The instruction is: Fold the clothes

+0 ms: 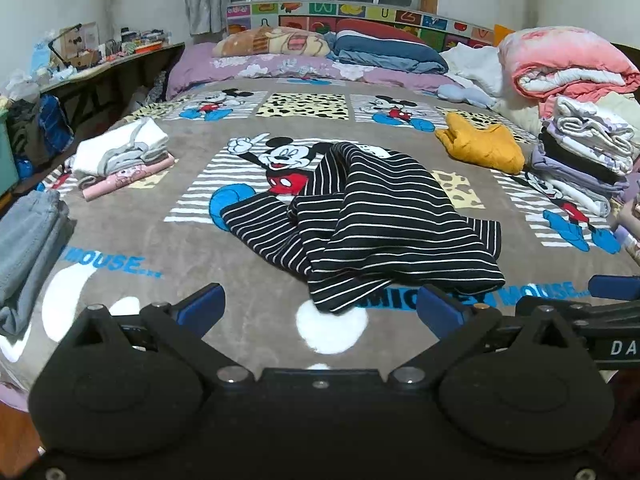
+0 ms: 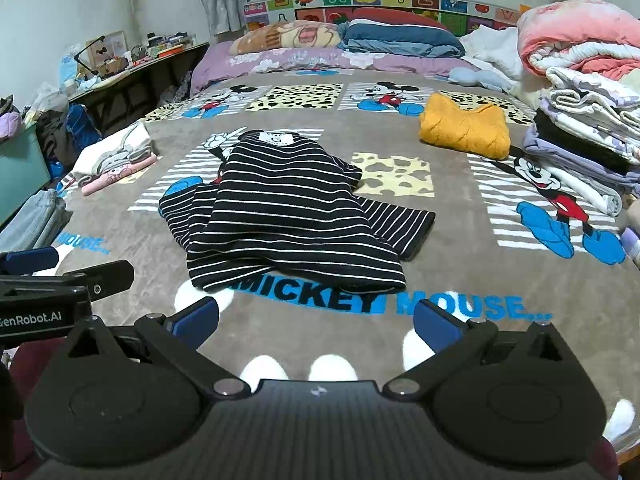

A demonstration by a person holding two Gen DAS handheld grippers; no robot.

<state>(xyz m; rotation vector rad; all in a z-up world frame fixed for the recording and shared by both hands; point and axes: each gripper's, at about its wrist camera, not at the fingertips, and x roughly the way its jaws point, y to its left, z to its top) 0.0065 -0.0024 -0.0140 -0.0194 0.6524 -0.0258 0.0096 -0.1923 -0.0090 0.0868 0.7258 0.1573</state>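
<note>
A black shirt with thin white stripes (image 1: 360, 216) lies crumpled in the middle of the Mickey Mouse blanket (image 1: 160, 240); in the right wrist view the shirt (image 2: 288, 208) shows a white neck label at its far end. My left gripper (image 1: 320, 308) is open and empty, hovering just short of the shirt's near hem. My right gripper (image 2: 316, 320) is open and empty, also just short of the near hem. The right gripper's fingers show at the right edge of the left wrist view (image 1: 612, 286).
Folded clothes (image 1: 120, 156) sit at the left, folded jeans (image 1: 28, 232) at the near left. A yellow sweater (image 1: 480, 144) lies at the right, beside a tall stack of folded laundry (image 1: 584, 156). Pillows and rolled quilts line the headboard. A cluttered desk stands left.
</note>
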